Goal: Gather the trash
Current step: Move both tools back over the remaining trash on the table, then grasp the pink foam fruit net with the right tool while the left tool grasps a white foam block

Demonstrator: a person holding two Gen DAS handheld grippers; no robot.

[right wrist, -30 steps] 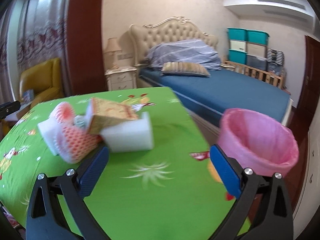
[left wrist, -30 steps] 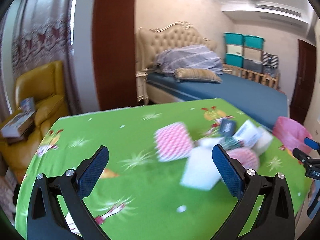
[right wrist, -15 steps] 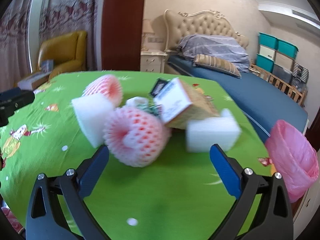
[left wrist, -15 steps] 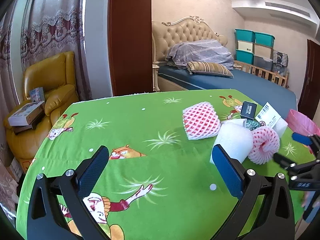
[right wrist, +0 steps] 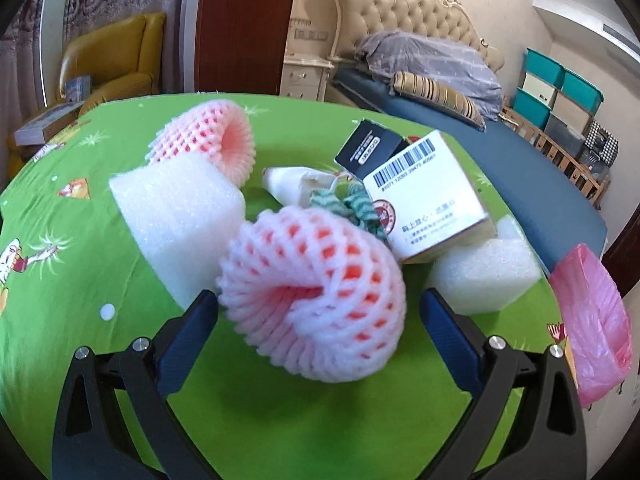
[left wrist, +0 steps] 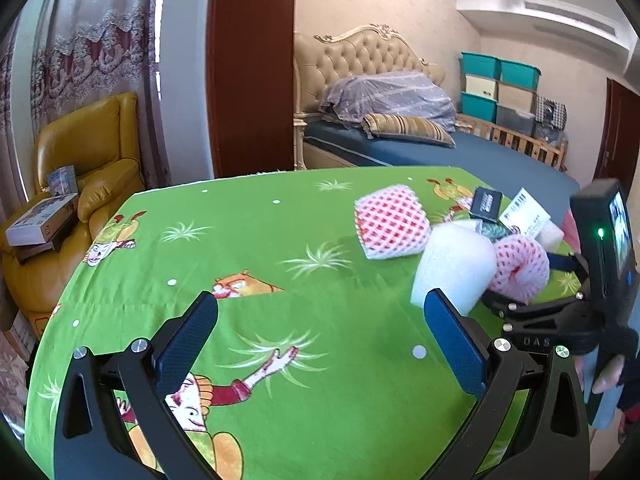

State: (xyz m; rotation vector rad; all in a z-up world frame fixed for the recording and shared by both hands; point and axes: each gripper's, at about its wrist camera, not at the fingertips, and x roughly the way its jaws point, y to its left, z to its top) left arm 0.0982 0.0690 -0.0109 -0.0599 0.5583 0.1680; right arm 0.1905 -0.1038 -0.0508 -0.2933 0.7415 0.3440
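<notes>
A heap of trash lies on the green tablecloth (right wrist: 48,272). A pink foam fruit net (right wrist: 316,300) sits right between the spread fingers of my right gripper (right wrist: 318,336), which is open around it without pinching. Behind it are a white foam block (right wrist: 180,216), a second pink net (right wrist: 212,140), a barcoded carton (right wrist: 428,196), a black card (right wrist: 368,148) and another foam block (right wrist: 484,276). My left gripper (left wrist: 320,344) is open over bare cloth, left of the heap; the white foam block (left wrist: 452,264) is by its right finger.
A bin lined with a pink bag (right wrist: 592,320) stands off the table's right edge. A bed (left wrist: 440,148) lies beyond the table, a yellow armchair (left wrist: 80,168) with boxes to the left. A hand (left wrist: 608,376) holds the right gripper's body (left wrist: 600,264).
My right gripper swung left from the pink bin and moved in on the heap, so the near pink net now sits between its fingers. The left gripper's view steadied, left of the heap.
</notes>
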